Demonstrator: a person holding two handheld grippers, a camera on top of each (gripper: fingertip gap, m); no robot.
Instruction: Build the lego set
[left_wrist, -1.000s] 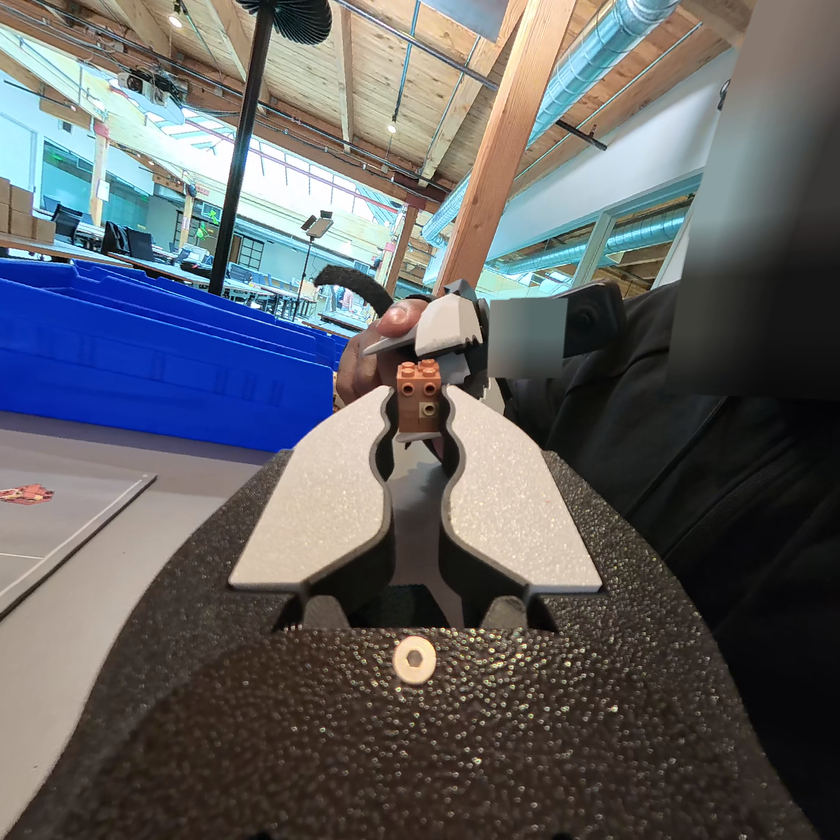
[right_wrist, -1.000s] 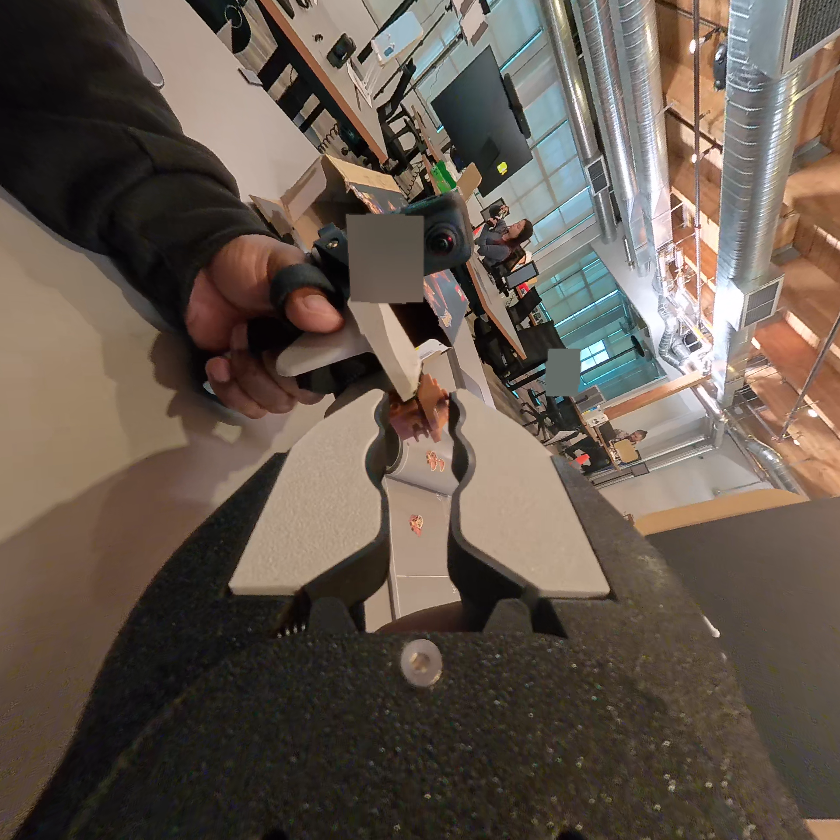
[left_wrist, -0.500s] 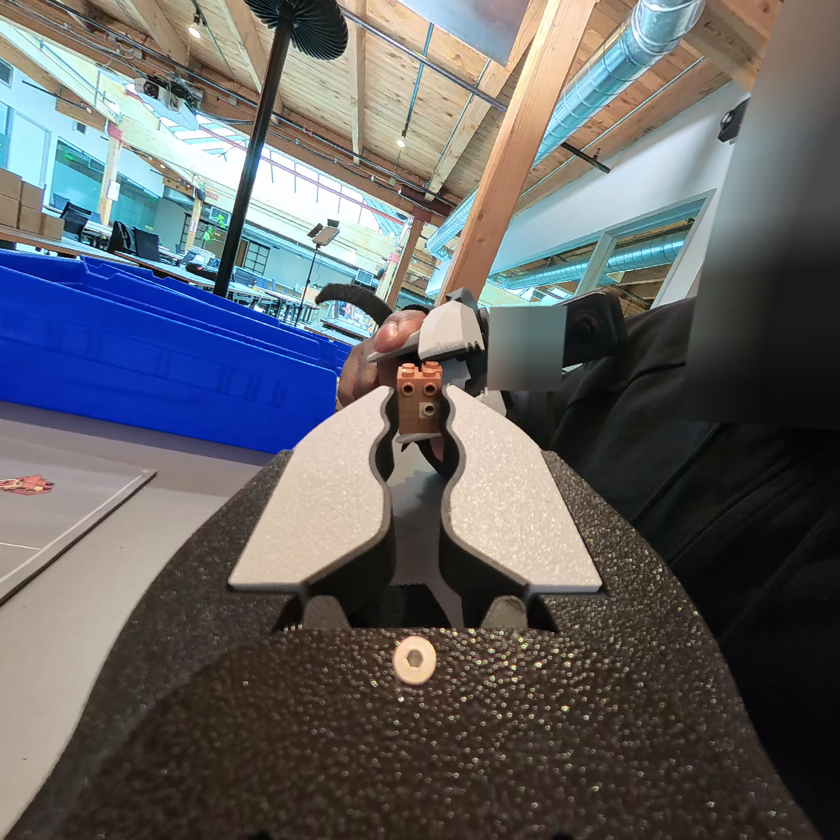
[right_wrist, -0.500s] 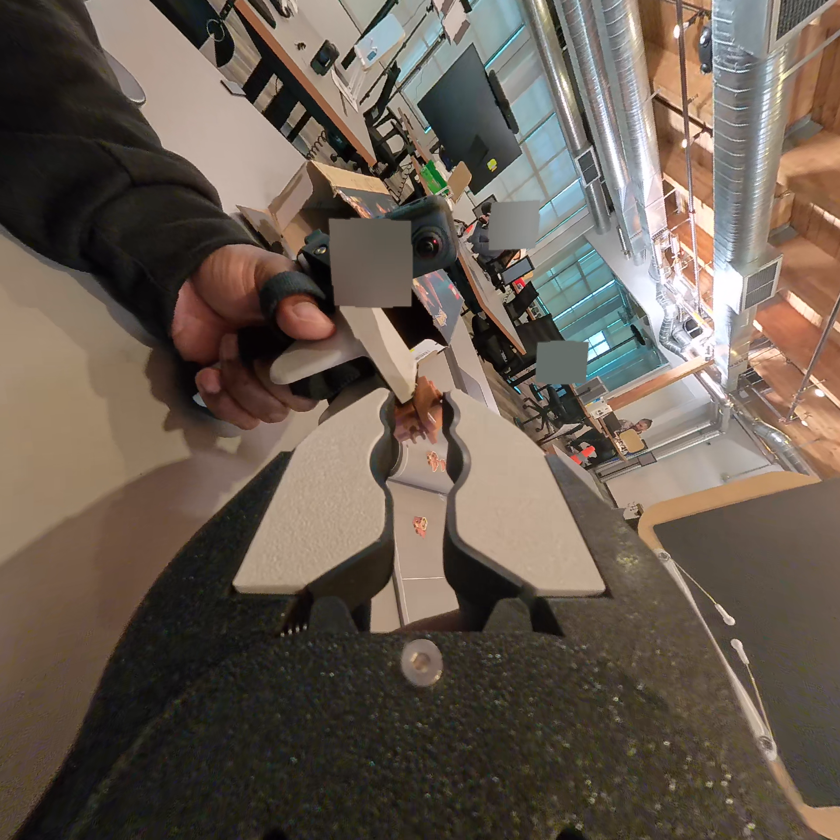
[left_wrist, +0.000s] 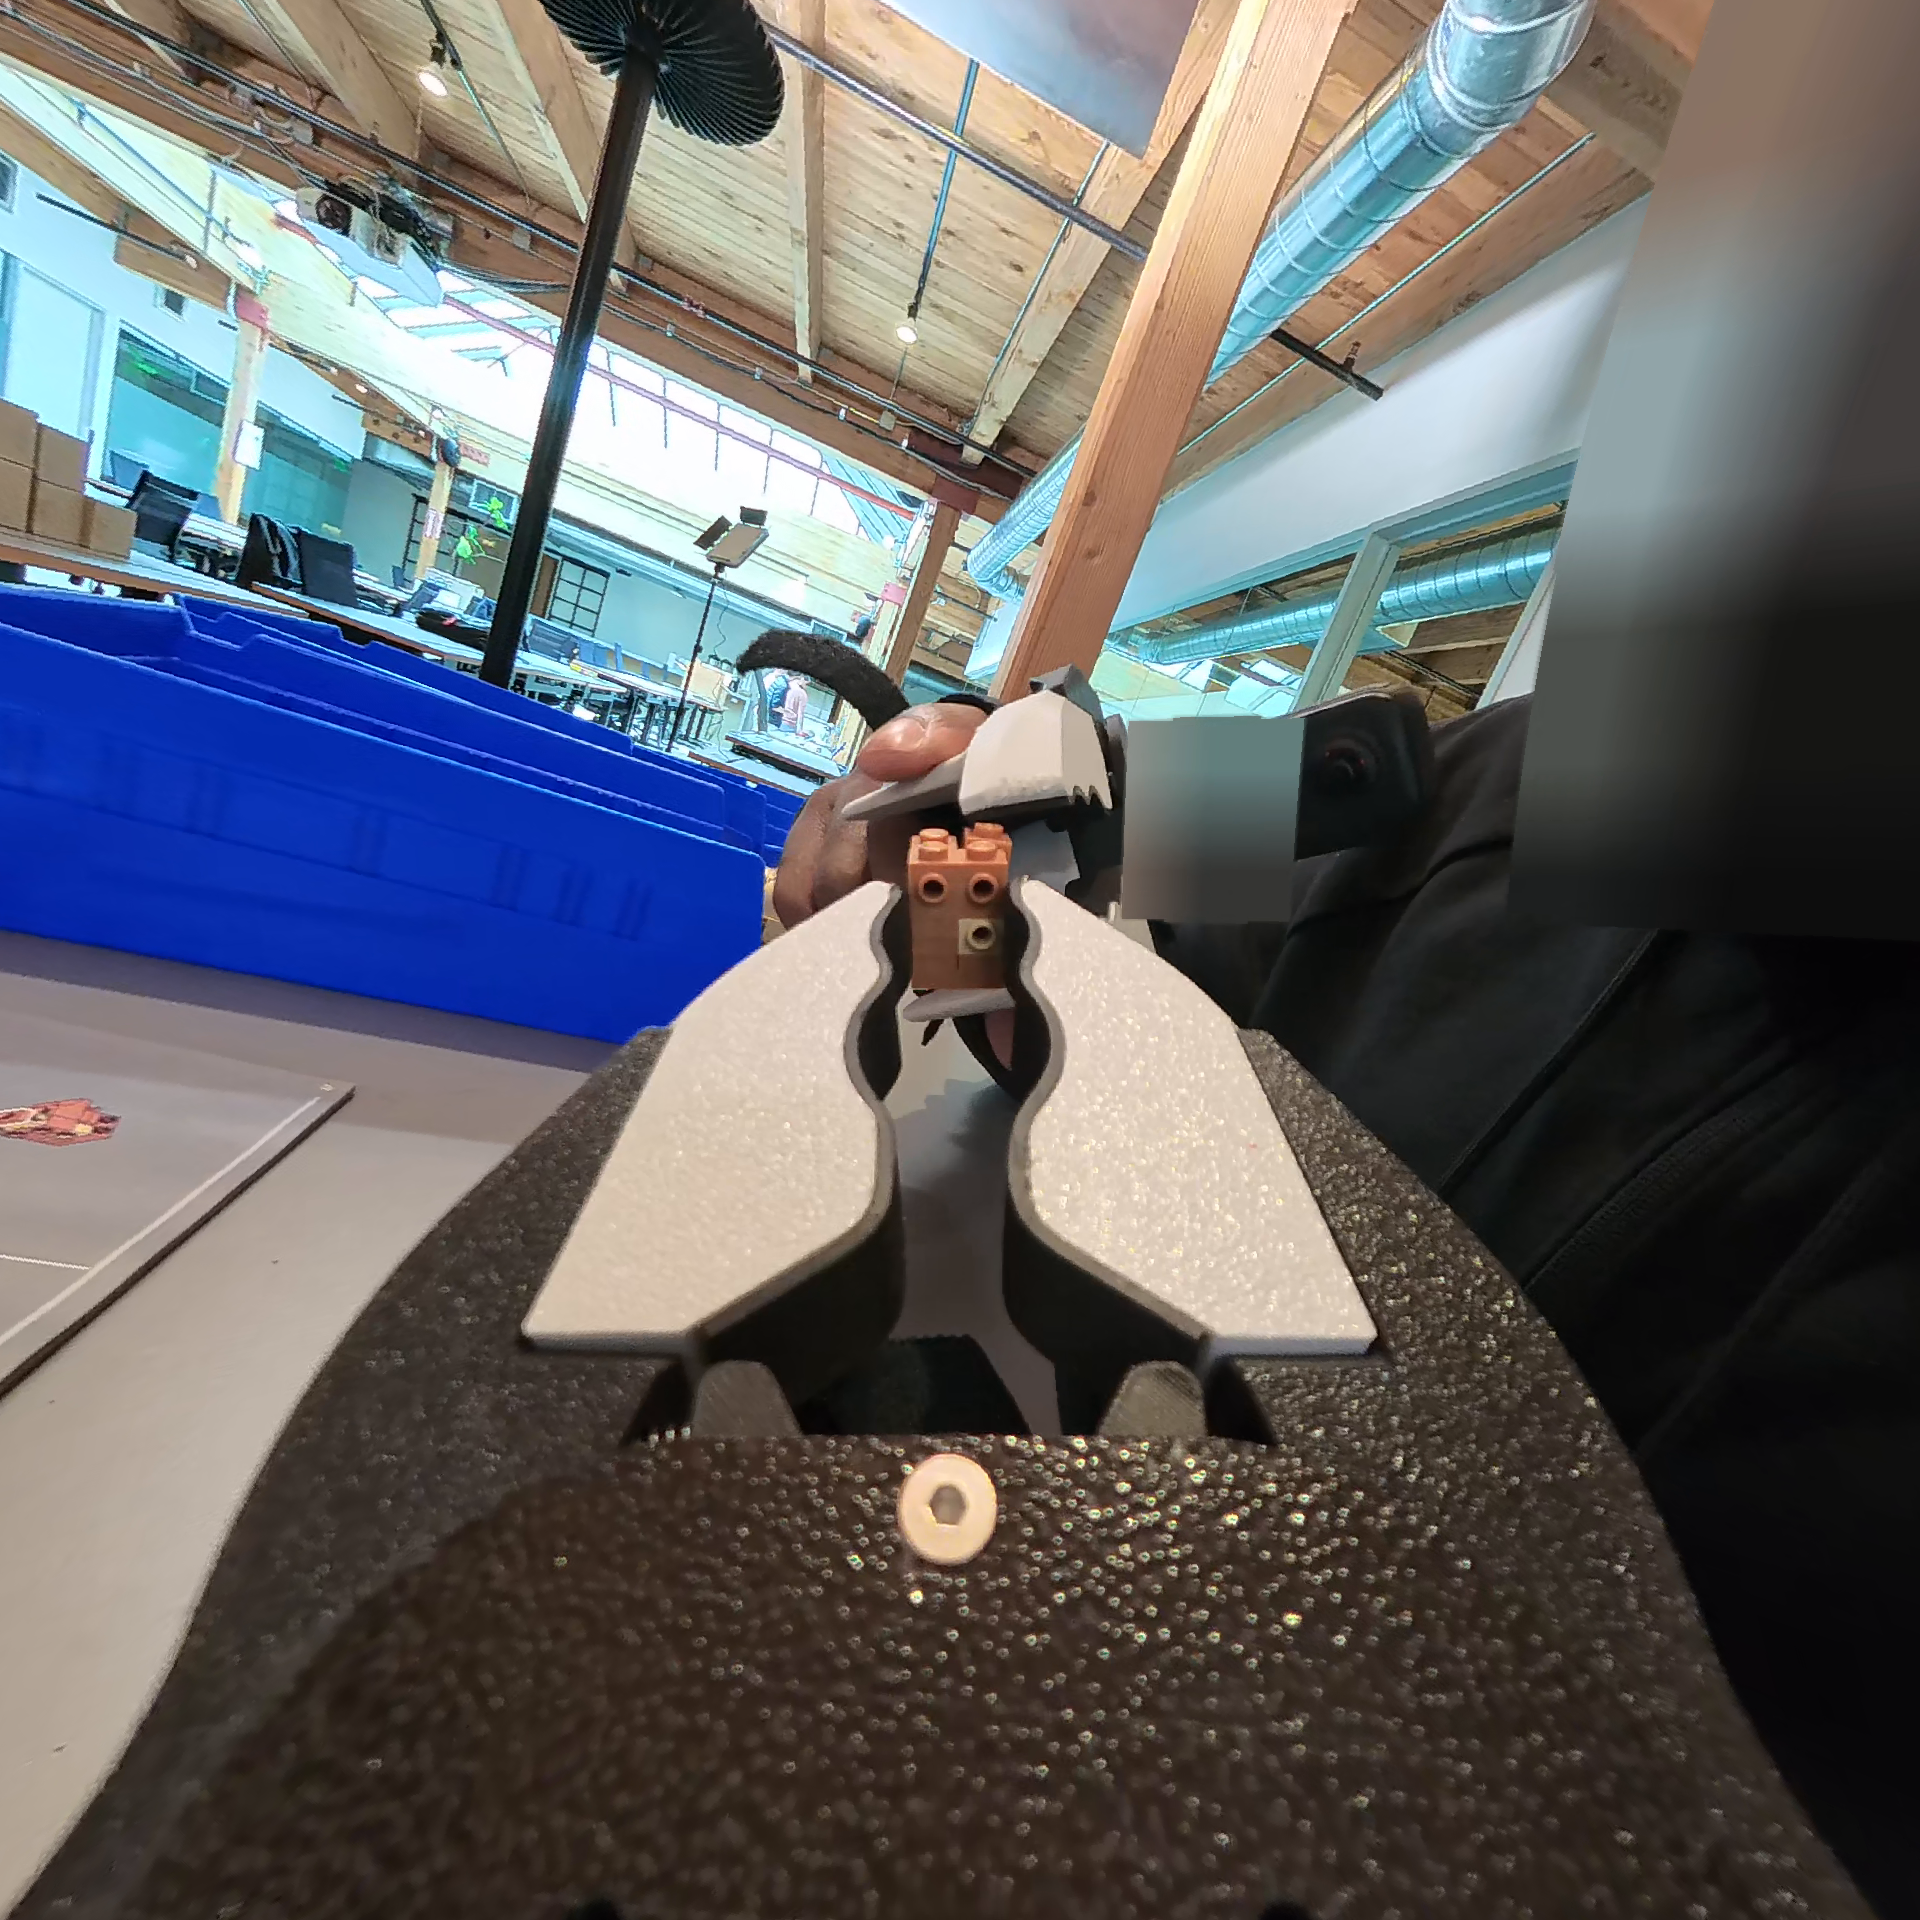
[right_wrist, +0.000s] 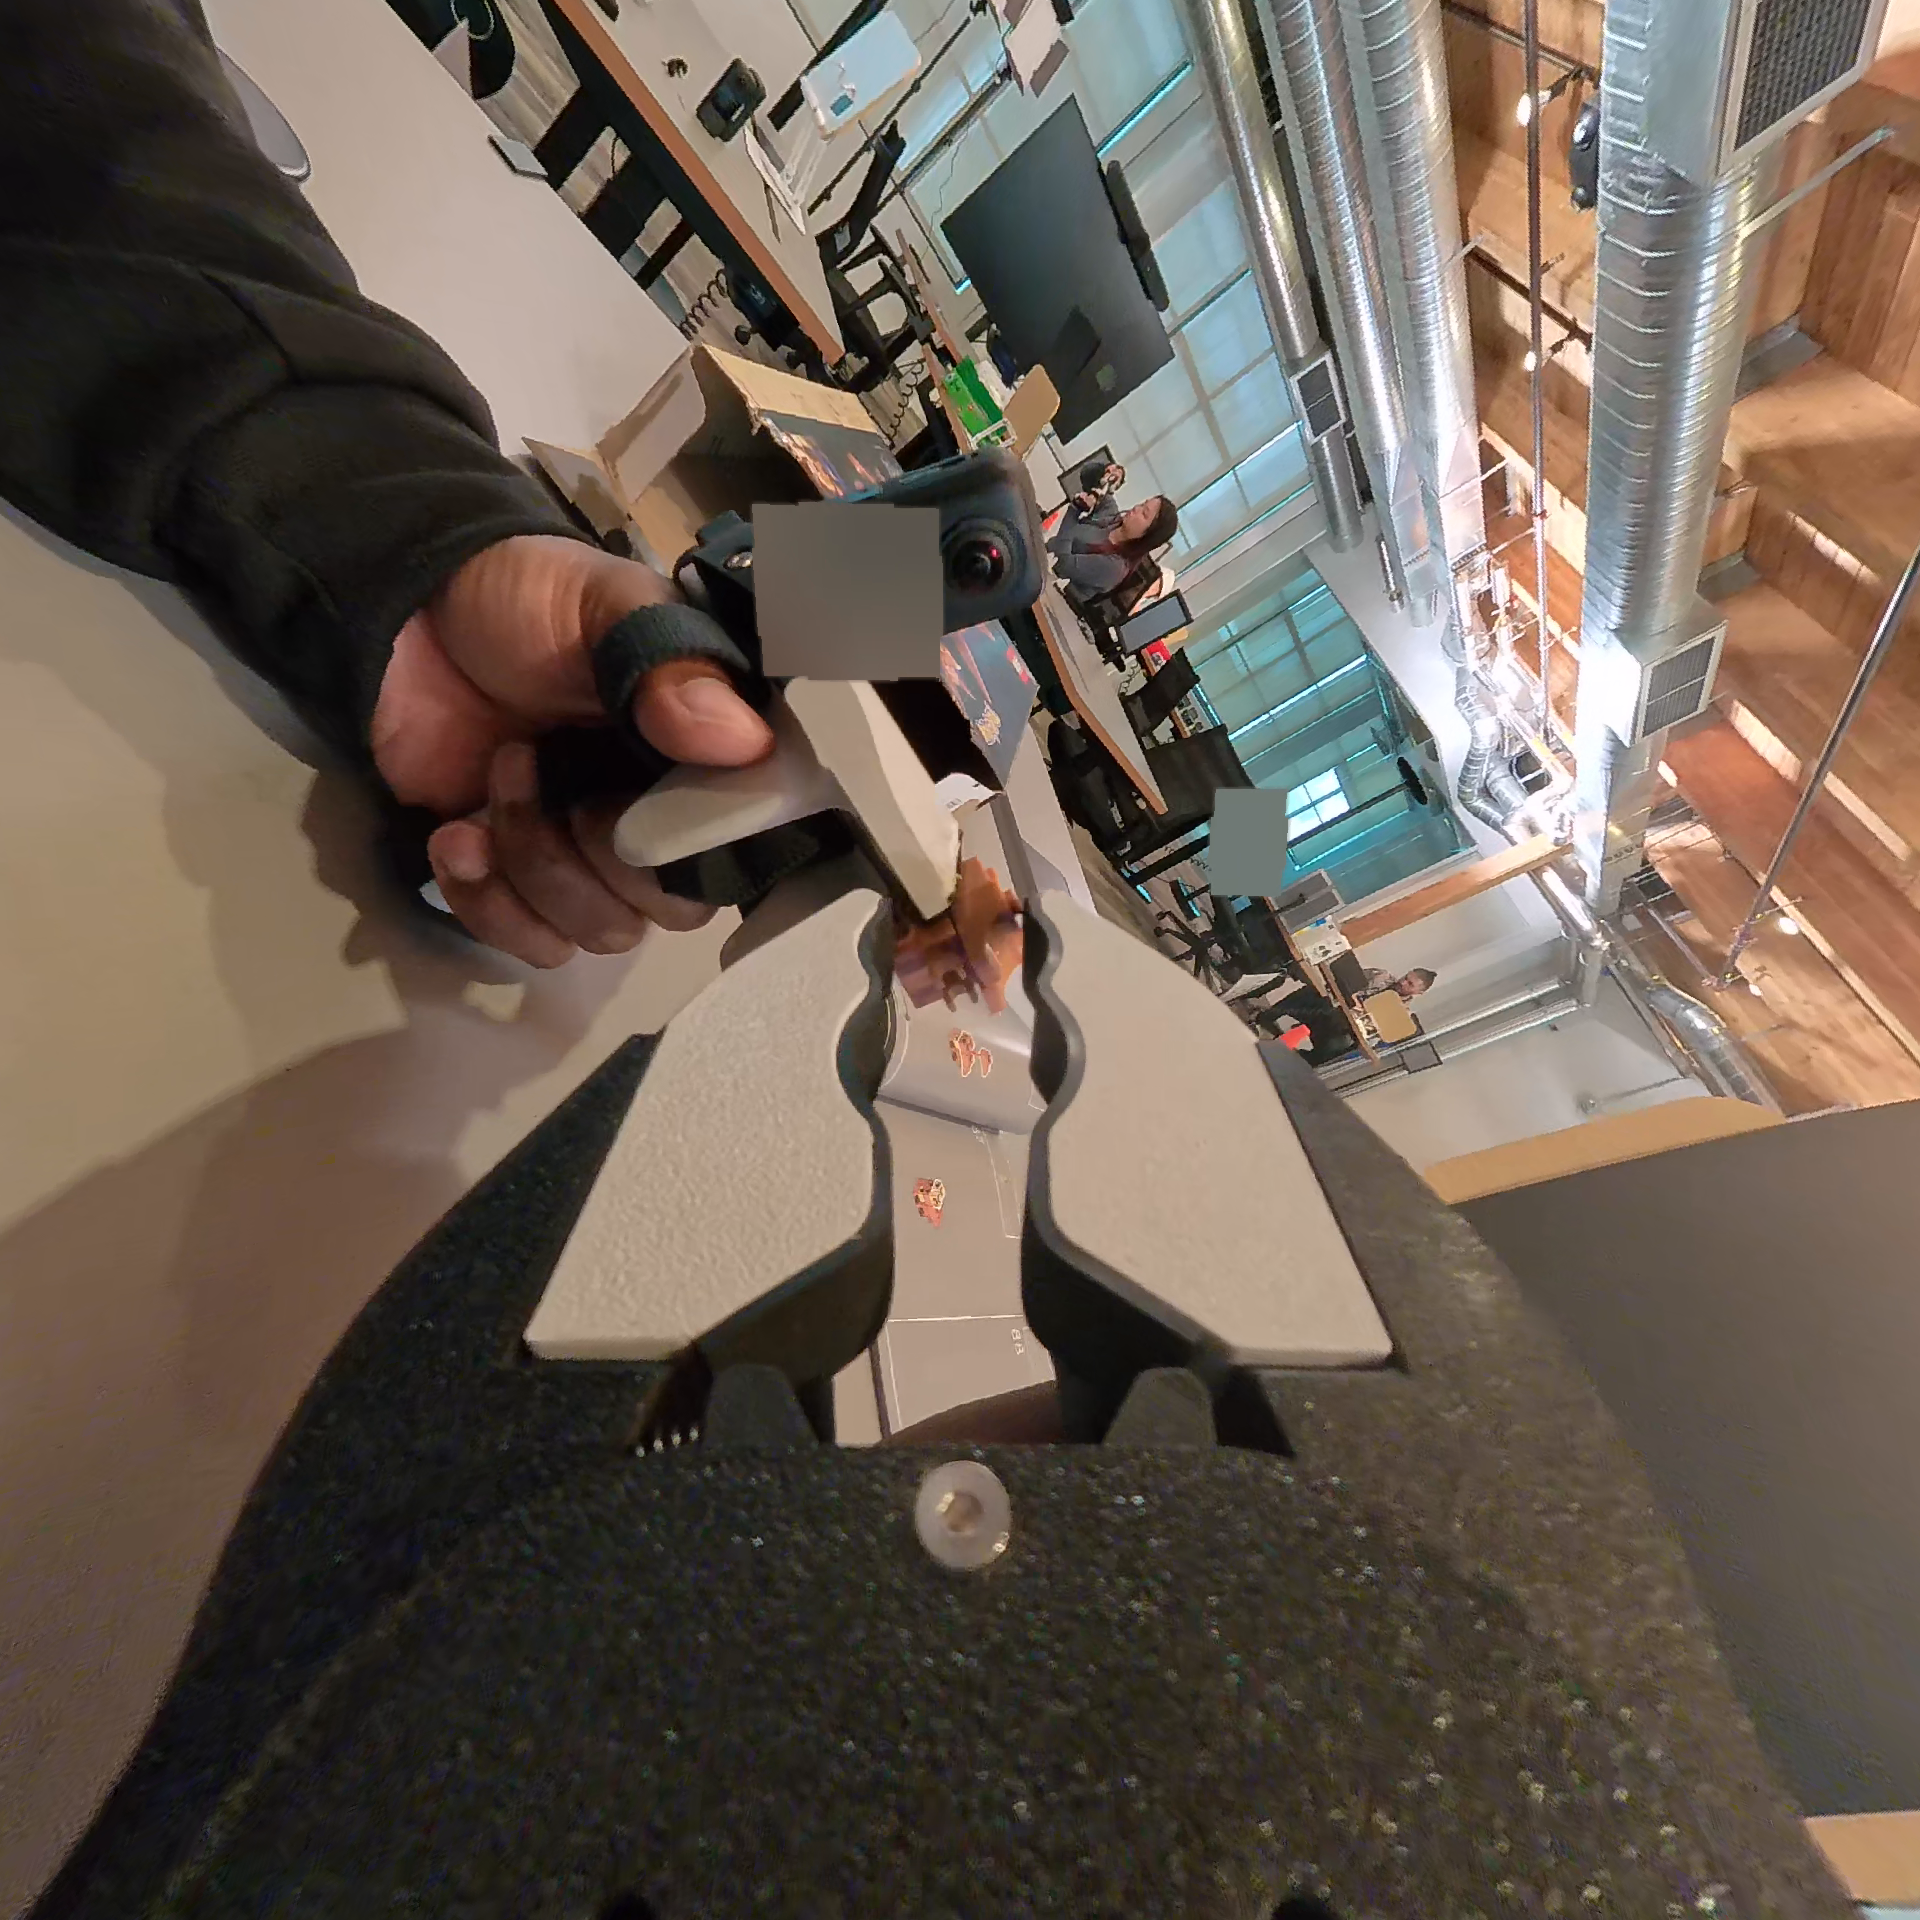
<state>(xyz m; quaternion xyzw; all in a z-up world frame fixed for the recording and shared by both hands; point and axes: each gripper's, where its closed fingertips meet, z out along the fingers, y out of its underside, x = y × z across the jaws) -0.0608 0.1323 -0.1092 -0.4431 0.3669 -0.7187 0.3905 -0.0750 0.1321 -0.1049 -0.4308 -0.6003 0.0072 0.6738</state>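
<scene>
Bricks first: a small orange brick assembly (left_wrist: 954, 914) sits pinched between the left gripper (left_wrist: 956, 935) jaws, both pads squeezing its sides right at the tips, studs poking up above them. It has two round holes on the face toward the camera and a little tan piece (left_wrist: 977, 937) stuck on lower down.

From the other side, the right gripper (right_wrist: 956, 966) has its jaws around the same orange cluster, seen there as a blurry brown-orange lump (right_wrist: 961, 951). They stand a bit wider, and I honestly can't tell if its pads press on the brick or just bracket it.

Handling-wise I'd guess it's light, hard plastic, stiff and a bit slick, and likely to pop apart at the seams if twisted. Flat side walls look like the best place to hold it, not the studs.

Around the brick: a hand (right_wrist: 540, 769) in a dark sleeve works the left gripper's handle just behind it. Left of the brick in the left wrist view are blue bins (left_wrist: 312, 790) on the grey counter (left_wrist: 156, 1455), plus a flat mat (left_wrist: 208, 1132) with a small printed brick picture.
</scene>
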